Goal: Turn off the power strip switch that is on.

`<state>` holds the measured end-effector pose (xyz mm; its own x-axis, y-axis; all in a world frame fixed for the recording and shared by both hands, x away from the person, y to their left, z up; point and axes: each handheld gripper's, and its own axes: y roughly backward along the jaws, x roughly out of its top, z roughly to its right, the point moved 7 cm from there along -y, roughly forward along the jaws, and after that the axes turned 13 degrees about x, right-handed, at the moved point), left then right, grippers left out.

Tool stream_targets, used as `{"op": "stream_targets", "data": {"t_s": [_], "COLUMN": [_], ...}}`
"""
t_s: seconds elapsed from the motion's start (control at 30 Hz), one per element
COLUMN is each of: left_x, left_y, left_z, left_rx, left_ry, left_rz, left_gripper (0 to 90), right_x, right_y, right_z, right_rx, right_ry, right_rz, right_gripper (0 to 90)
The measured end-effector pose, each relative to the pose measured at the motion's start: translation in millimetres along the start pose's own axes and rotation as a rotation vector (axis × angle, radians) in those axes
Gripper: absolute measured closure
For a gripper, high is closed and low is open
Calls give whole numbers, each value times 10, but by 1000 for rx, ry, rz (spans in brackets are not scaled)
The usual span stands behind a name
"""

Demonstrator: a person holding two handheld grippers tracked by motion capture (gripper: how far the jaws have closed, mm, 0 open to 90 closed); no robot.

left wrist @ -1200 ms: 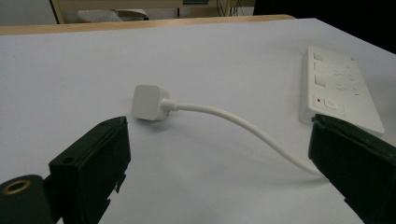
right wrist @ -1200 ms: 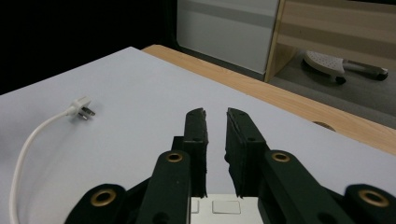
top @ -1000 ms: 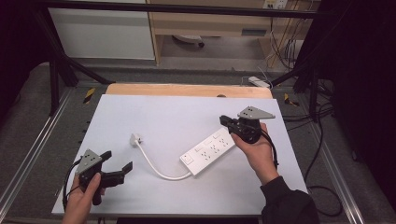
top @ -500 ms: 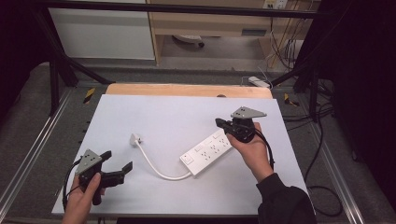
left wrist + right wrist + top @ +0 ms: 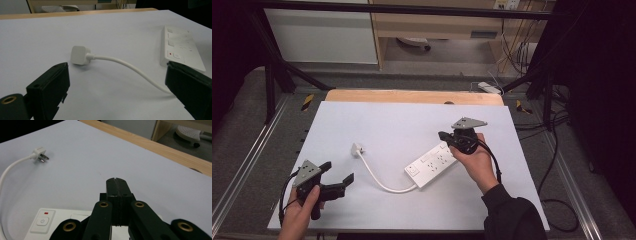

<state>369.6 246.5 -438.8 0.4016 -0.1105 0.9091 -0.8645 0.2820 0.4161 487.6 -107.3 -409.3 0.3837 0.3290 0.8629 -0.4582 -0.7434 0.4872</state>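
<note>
One white plastic power strip (image 5: 433, 163) lies flat under the right gripper (image 5: 117, 180), whose jaws are pressed together with nothing between them, hovering over its far end. Its white cord (image 5: 130, 68) runs to the white plug (image 5: 80, 55), which sits just ahead of the left gripper (image 5: 337, 175), between its wide-apart jaws and untouched. Nothing is gripped yet; grasping the plug seems still to come.

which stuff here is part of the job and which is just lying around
In the job:
- power strip
- its plug and cord
- left gripper, open
- right gripper, shut, over the strip

Lying about:
- yellow-black bits beside the table
- white adapter on the floor
</note>
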Motion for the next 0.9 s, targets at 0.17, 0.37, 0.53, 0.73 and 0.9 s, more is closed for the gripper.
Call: {"op": "stream_targets", "data": {"t_s": [0.17,0.37,0.53,0.73,0.9], "left_x": [-1,-1,-1,-2,-3], "left_y": [-1,-1,1,-1,1], "left_z": [0,1,0,-1,-1], "left_rx": [0,-1,-1,1,0], "left_ry": [2,1,0,-3,-3], "left_rz": [-1,0,-1,-2,-2], "left_gripper": [55,55,55,55,55], "right_x": [-75,-158,-210,-272,-302], "right_y": [-48,-88,-103,-132,-159], "right_z": [19,29,35,25,33], "right_rx": [-1,-4,-4,-4,-3], "right_ry": [-8,-15,-23,-24,-34], "right_rz": [-15,-22,-29,-40,-37], "right_gripper": [900,900,900,900,900]}}
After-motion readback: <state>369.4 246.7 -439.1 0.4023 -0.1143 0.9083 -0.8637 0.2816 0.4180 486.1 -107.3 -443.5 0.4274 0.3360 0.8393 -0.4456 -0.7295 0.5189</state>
